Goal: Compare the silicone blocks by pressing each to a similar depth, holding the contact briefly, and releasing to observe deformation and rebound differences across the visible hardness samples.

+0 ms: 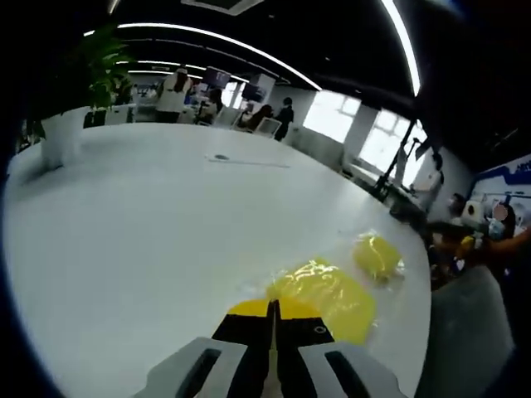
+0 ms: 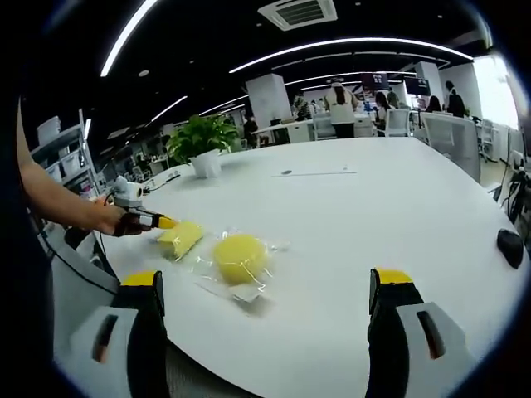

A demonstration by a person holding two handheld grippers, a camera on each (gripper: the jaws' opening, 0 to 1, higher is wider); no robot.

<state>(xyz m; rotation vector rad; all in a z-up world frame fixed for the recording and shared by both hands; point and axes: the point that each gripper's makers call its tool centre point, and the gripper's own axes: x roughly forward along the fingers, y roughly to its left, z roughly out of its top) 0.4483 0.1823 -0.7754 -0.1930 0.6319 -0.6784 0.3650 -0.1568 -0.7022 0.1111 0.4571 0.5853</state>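
Observation:
Two yellow silicone samples in clear wrap lie on the white table [image 2: 357, 215]. The flat block [image 1: 328, 298] [image 2: 181, 237] is the nearer one in the left gripper view. Past it lies the round block [image 1: 377, 255] [image 2: 240, 258]. My left gripper [image 1: 272, 319] is shut, its yellow-tipped jaws pressed together with their tips at the flat block's near edge; whether they touch it I cannot tell. It also enters the right gripper view as the left gripper [image 2: 166, 222], held by a hand. My right gripper [image 2: 265, 290] is open, jaws wide apart, the round block just beyond its left jaw.
A potted plant [image 2: 202, 141] [image 1: 70, 108] stands at the table's far side. A black mouse [image 2: 509, 246] lies at the right edge. Thin flat items [image 2: 315, 173] rest mid-table. Office chairs and people [image 2: 342, 106] are beyond the table's far end.

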